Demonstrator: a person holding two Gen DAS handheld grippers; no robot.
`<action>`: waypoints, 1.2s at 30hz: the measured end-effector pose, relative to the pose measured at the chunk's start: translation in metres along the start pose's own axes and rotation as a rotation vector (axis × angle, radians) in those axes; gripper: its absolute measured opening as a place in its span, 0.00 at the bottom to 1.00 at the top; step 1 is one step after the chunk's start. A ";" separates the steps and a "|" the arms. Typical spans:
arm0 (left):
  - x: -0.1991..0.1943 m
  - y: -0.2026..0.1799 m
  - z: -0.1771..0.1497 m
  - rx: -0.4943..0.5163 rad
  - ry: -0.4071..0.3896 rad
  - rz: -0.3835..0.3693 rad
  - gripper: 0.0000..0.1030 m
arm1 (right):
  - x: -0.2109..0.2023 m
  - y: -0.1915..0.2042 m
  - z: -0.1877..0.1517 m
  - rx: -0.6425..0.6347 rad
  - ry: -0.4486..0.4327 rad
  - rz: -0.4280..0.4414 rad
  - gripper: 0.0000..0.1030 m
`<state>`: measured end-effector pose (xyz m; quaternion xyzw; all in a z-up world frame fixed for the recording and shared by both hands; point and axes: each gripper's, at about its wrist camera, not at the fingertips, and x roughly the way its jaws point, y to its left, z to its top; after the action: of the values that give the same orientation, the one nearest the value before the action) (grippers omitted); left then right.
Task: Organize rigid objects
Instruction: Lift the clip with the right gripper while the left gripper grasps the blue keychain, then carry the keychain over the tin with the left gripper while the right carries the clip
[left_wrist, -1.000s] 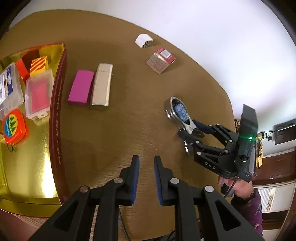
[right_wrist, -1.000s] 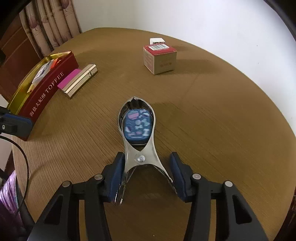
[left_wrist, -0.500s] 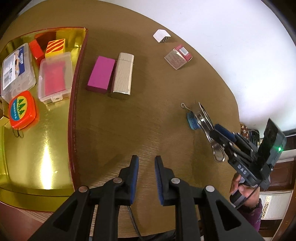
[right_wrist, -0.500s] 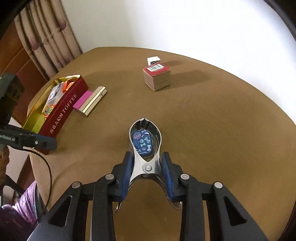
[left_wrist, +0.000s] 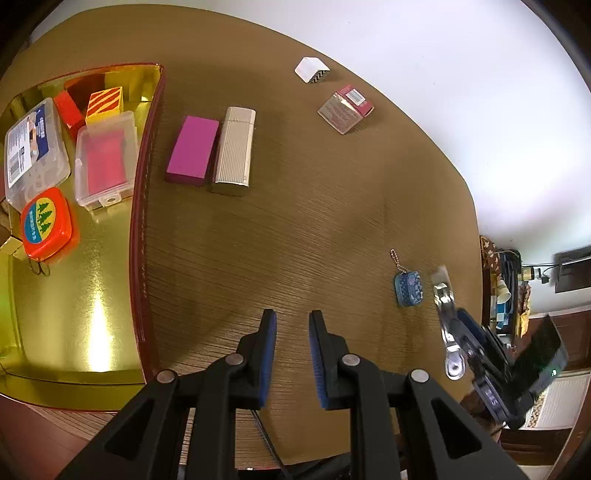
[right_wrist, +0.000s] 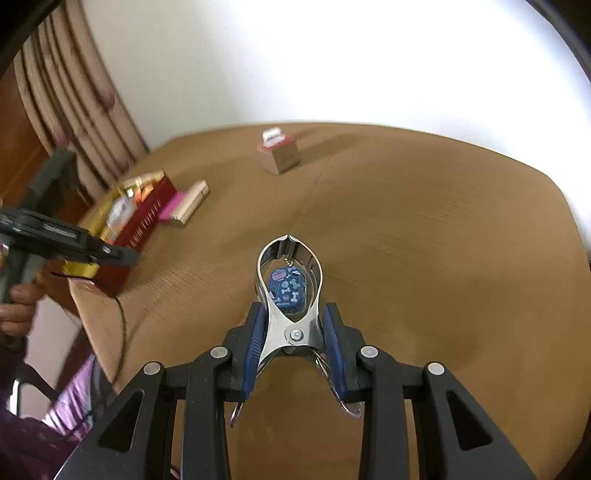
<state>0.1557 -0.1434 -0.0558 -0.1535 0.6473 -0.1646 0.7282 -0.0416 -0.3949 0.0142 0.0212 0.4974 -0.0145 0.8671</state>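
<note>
At the far left sits the gold-lined, red-walled toffee tin (left_wrist: 142, 206), already holding a clear plastic case with a printed label (left_wrist: 33, 147), a clear plastic box with red contents (left_wrist: 105, 158), a striped orange-and-yellow block (left_wrist: 105, 103) and a rounded orange tape measure (left_wrist: 46, 223). Just beside its wall, on the brown wood-grain table (left_wrist: 295, 206), lie a matte magenta rectangular block (left_wrist: 192, 147) and a ribbed champagne-metal case (left_wrist: 234, 146), touching side by side. Farther back stand a red-and-tan cardboard carton (left_wrist: 345, 110) and a small white box (left_wrist: 312, 69).

The left gripper (left_wrist: 291, 354) hovers low over bare table, its blue pads a narrow gap apart and holding nothing.

To the right, the right gripper (right_wrist: 293, 339) is closed on the handles of a shiny steel spring clamp (right_wrist: 290, 295), which looks lifted off the table; its loop-shaped jaws meet at the tip. The small blue patterned pouch with a bead chain (left_wrist: 407, 288) lies on the table beneath (seen through the clamp's loop in the right wrist view, but apart from it).

The step in hand appears to be carrying the clamp toward the tin. The next move calls for a leftward carry over the tin's wall to the bare gold floor near the front; smooth steel in rubber pads could slip or twist.
</note>
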 end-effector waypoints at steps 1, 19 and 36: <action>0.001 -0.001 0.000 0.001 0.003 0.002 0.18 | -0.003 -0.005 -0.005 0.023 -0.014 -0.004 0.28; 0.026 -0.062 0.045 0.151 0.066 -0.020 0.40 | -0.003 -0.043 -0.042 0.027 0.008 -0.263 0.31; 0.131 -0.161 0.039 0.209 0.201 0.092 0.41 | 0.005 -0.059 -0.047 0.113 -0.004 -0.185 0.43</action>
<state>0.2017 -0.3451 -0.0978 -0.0297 0.7027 -0.2119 0.6786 -0.0823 -0.4518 -0.0155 0.0239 0.4938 -0.1227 0.8605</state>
